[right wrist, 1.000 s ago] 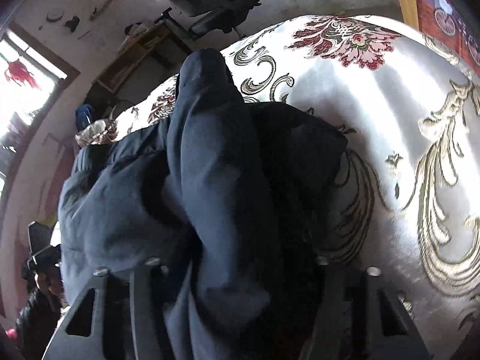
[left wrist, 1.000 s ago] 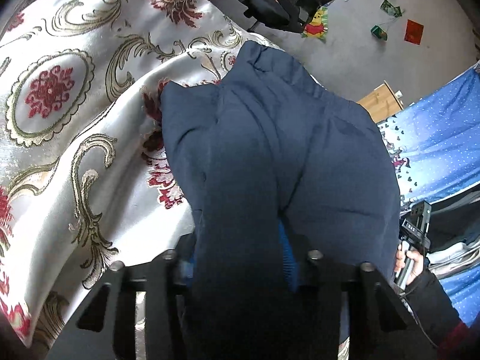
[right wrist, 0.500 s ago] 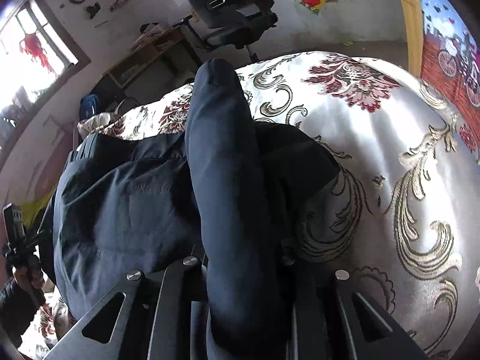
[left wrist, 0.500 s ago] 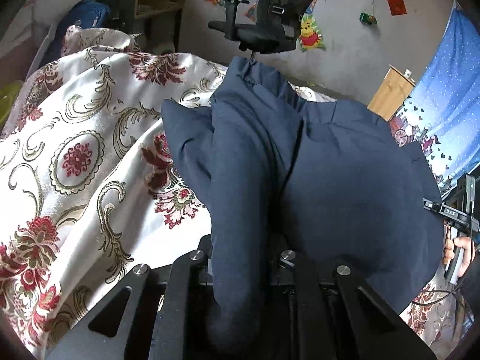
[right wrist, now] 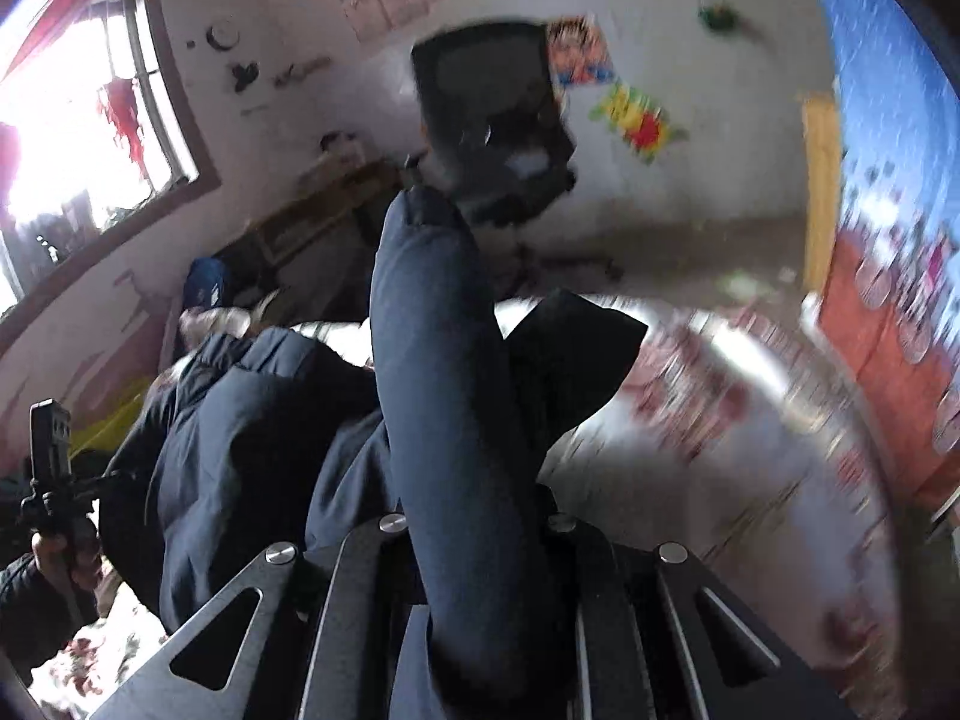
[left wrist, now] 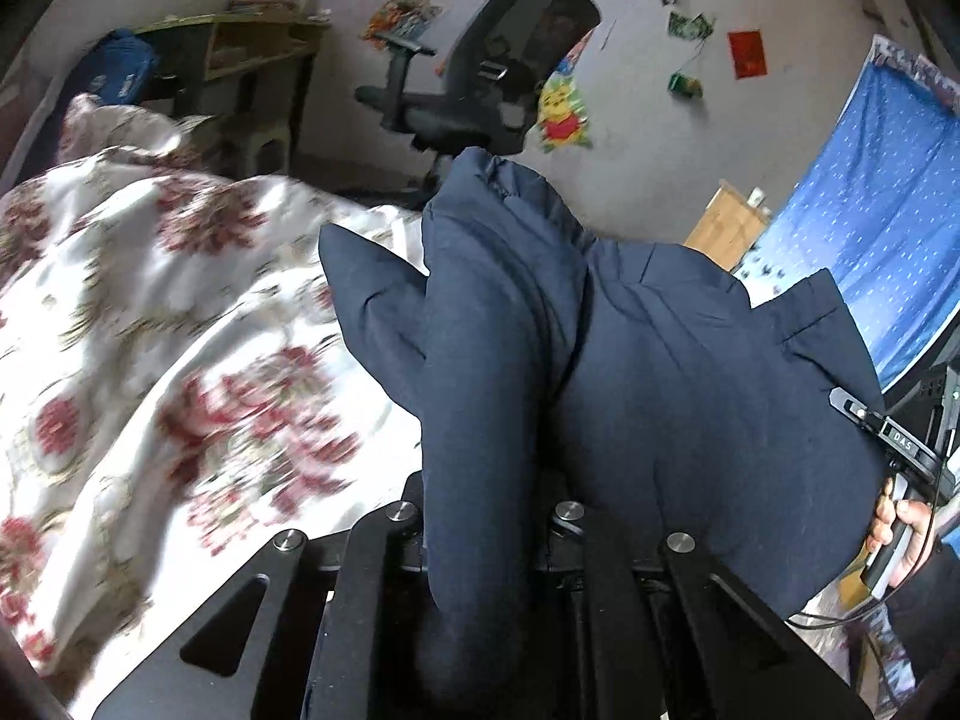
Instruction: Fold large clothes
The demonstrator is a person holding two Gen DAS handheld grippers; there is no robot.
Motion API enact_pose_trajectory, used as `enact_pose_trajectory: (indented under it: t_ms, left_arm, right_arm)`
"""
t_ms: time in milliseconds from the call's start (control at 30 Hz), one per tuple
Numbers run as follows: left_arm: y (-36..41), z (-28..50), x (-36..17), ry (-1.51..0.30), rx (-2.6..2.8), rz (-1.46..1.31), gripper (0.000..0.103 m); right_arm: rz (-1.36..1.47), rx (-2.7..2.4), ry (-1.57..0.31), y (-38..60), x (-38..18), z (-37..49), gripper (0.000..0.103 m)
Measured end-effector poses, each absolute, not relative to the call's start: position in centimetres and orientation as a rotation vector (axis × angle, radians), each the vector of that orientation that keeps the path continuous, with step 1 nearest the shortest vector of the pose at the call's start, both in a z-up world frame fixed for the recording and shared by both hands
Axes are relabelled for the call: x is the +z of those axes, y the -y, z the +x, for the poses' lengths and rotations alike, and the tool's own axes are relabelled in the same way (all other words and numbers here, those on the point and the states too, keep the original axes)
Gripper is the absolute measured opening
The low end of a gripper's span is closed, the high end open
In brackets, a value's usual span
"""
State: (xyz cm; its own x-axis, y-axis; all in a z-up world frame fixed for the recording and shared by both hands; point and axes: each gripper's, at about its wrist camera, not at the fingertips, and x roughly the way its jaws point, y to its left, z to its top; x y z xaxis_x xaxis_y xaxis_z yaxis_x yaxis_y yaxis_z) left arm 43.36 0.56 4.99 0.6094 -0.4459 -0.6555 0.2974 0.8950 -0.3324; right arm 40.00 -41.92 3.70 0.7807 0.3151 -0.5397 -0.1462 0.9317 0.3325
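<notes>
A large navy garment [left wrist: 690, 390] hangs bunched between both grippers above a white bedspread [left wrist: 150, 330] with red flowers and gold scrolls. My left gripper [left wrist: 486, 510] is shut on a thick fold of it that stands up between the fingers. In the right wrist view a long roll of the garment [right wrist: 432, 330] runs up from my right gripper [right wrist: 477, 522]. Its jaws are closing, and the pads press on the cloth. A hand [left wrist: 900, 525] on the other gripper's handle shows at the right edge. The fabric hides both sets of pads.
A black office chair [left wrist: 480, 90] stands by the far wall, with a desk [left wrist: 258, 54] to its left. A blue curtain [left wrist: 888, 210] and a wooden cabinet [left wrist: 726, 222] are at the right. A bright window [right wrist: 78, 120] is at the left.
Both grippers have risen and tilted up, and the garment has lifted off the bedspread with them. The jaws of both have narrowed onto the cloth. More of the wall now shows.
</notes>
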Motion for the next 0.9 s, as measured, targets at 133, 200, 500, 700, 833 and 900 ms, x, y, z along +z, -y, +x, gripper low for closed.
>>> enact_pose_trajectory:
  t_ms: [133,200,500,700,833,900]
  left_arm:
    - [3.0,46.1,5.1,-0.774,-0.461,-0.197,0.011]
    - [4.5,47.3,4.4,-0.782,-0.466,-0.183,0.011]
    - [6.4,49.6,-2.1,-0.865,-0.401,-0.066,0.014]
    - [5.7,49.4,-2.7,-0.886,-0.359,-0.081,0.029]
    - [5.4,49.2,-2.8,-0.902,-0.293,-0.094,0.042]
    - [5.4,48.7,-2.4,-0.898,-0.259,-0.093,0.049]
  right_arm:
    - [0.271,0.174,-0.575,44.5,5.3,41.5,0.012]
    - [0.28,0.143,-0.58,45.3,4.8,42.5,0.013]
    - [0.346,-0.016,-0.674,48.8,-3.3,44.0,0.019]
    - [0.271,-0.054,-0.679,48.5,-3.1,43.8,0.044]
    - [0.204,-0.056,-0.667,46.8,-2.4,42.8,0.071]
    - [0.179,-0.067,-0.667,46.7,-2.3,42.9,0.073]
